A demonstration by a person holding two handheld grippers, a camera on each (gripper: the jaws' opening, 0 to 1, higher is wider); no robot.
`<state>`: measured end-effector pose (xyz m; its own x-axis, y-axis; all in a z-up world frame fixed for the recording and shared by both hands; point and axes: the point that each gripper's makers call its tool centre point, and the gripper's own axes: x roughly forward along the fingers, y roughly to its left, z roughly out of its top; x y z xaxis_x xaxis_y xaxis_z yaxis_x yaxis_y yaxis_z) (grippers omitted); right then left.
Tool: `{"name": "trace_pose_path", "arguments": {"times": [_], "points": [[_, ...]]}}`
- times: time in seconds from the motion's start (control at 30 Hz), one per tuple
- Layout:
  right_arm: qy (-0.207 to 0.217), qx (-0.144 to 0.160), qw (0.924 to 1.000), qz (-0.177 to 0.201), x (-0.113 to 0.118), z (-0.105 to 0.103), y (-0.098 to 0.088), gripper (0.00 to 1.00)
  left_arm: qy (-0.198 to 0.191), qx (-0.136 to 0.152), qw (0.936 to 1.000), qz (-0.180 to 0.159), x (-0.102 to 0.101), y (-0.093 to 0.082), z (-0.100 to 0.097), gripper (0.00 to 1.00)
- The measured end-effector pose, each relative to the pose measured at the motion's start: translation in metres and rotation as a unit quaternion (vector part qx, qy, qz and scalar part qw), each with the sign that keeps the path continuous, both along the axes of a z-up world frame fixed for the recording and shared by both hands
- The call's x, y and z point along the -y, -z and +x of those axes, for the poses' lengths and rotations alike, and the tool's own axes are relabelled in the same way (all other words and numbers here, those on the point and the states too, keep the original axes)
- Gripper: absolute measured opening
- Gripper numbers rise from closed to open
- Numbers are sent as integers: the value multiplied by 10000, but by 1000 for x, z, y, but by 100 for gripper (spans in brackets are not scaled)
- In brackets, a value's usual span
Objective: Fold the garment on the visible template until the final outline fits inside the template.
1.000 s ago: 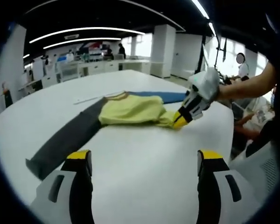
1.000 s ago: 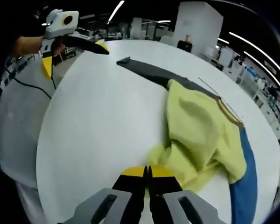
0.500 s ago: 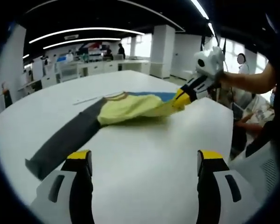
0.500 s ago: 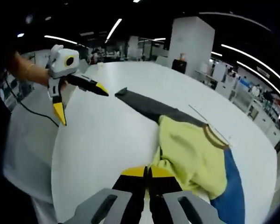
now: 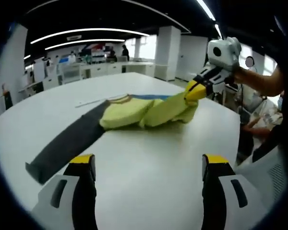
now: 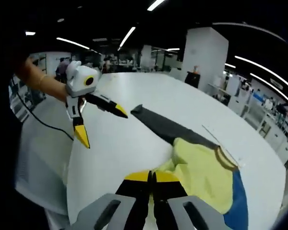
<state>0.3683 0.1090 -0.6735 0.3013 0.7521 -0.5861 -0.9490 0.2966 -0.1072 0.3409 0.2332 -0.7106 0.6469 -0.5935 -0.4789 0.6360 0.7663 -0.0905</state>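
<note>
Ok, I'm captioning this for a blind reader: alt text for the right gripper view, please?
The right gripper, jaws shut, pinches an edge of a yellow, blue and grey garment above a white table. The left gripper hangs open at the left, held by a person's hand.

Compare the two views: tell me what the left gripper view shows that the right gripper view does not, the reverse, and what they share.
Left gripper view alone: its own left gripper with jaws wide apart over bare table, and the right gripper from the side, lifting the yellow garment's edge off the table.

Right gripper view alone: the right gripper's closed jaws seen from behind, pinching that yellow fabric, and the left gripper from outside, held open in a hand above the table.

Both: the yellow garment, its dark grey sleeve, its blue part and the white round table.
</note>
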Motion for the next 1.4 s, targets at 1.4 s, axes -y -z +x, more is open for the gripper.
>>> {"name": "trace_pose_path", "arguments": {"times": [1.4], "points": [[897, -992, 9909, -144, 50, -29, 54, 33, -73, -292, 9995, 65, -2, 13, 4, 75]]}}
